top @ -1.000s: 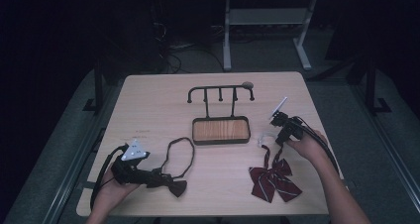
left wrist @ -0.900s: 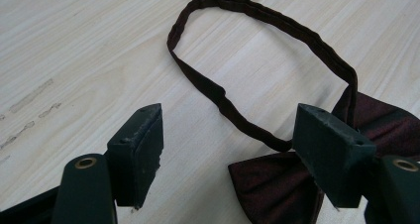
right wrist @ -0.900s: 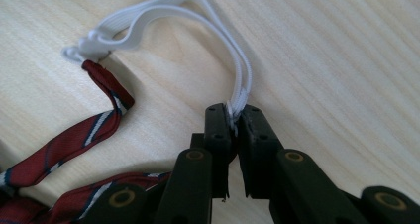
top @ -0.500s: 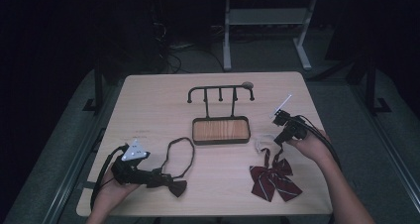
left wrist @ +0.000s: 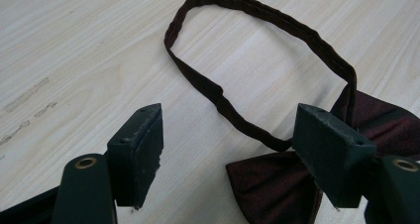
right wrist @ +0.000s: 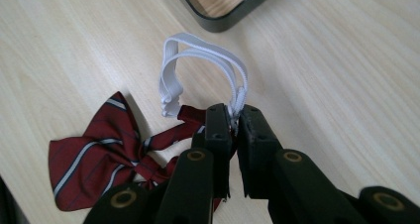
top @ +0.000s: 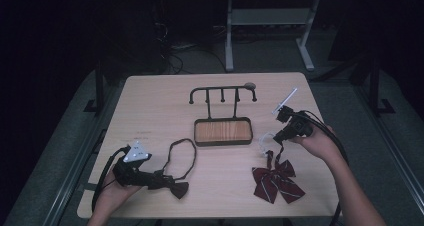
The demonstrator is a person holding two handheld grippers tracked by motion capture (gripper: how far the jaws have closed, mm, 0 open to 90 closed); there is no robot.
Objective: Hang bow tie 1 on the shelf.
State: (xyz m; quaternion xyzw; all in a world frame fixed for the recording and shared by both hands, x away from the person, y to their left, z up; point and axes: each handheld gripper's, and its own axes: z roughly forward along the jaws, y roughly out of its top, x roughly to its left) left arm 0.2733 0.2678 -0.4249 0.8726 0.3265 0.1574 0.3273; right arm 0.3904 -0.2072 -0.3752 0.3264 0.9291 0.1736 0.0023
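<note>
A dark maroon bow tie [top: 176, 188] [left wrist: 277, 184] with a long dark neck loop [top: 181, 156] [left wrist: 257, 65] lies at the table's front left. My left gripper [top: 159, 180] [left wrist: 228, 159] stands open just over it, one jaw beside the bow's knot. A red striped bow tie [top: 276, 181] [right wrist: 99, 154] lies at the front right. Its white elastic band [top: 266, 139] [right wrist: 208, 65] arches upward, and my right gripper [top: 274, 140] [right wrist: 234, 116] is shut on that band.
A black stand with a row of hooks [top: 222, 92] rises from a wooden-floored tray [top: 222, 132] at the table's middle. A small round disc [top: 249, 85] lies behind it. The table's front edge runs close under both hands.
My right gripper has lifted the white elastic band a little, pulling the striped bow tie's strap upward. The left gripper has barely moved.
</note>
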